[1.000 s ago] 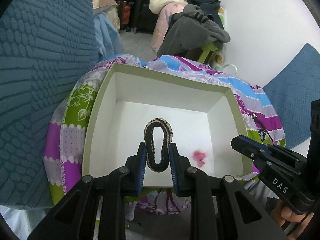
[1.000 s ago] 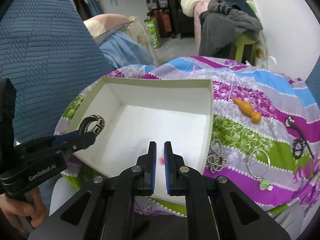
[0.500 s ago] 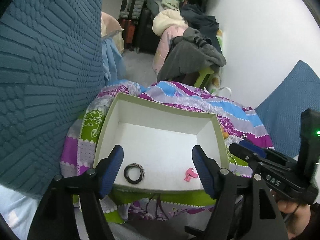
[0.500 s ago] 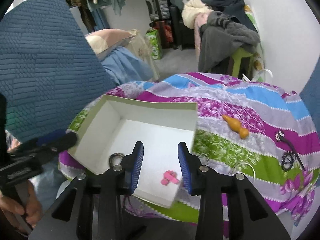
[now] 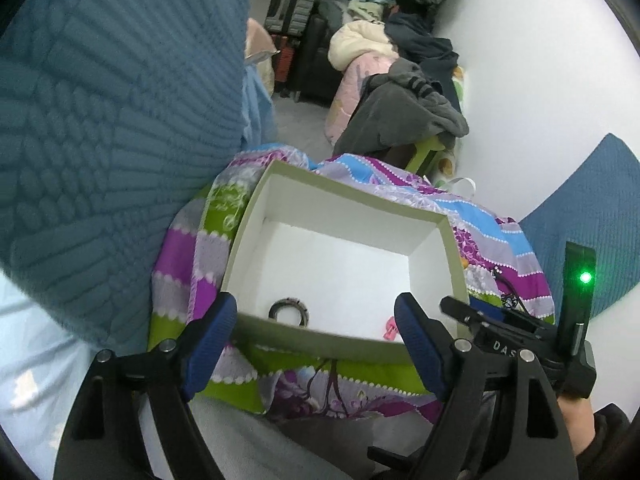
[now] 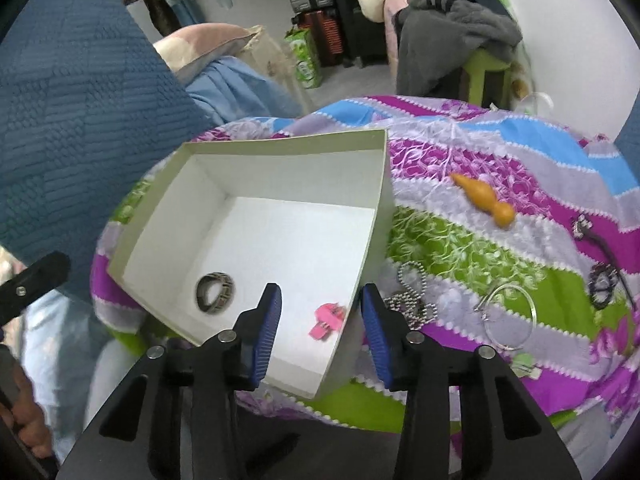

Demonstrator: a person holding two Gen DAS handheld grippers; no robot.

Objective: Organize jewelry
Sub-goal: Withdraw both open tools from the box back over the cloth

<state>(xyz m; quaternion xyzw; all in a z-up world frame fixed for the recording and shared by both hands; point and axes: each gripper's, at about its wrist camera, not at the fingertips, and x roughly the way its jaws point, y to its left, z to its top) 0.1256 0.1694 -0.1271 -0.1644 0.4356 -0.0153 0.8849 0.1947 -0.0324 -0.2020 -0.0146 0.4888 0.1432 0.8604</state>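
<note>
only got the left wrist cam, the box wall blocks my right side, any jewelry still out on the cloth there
observer: Yes, a ball chain lies on the cloth close beside the box's right wall.
operator: anything past it
observer: A silver bangle lies farther right, apart from the chain.
operator: and further back
observer: An orange gourd-shaped piece lies on its side beyond both.
</note>
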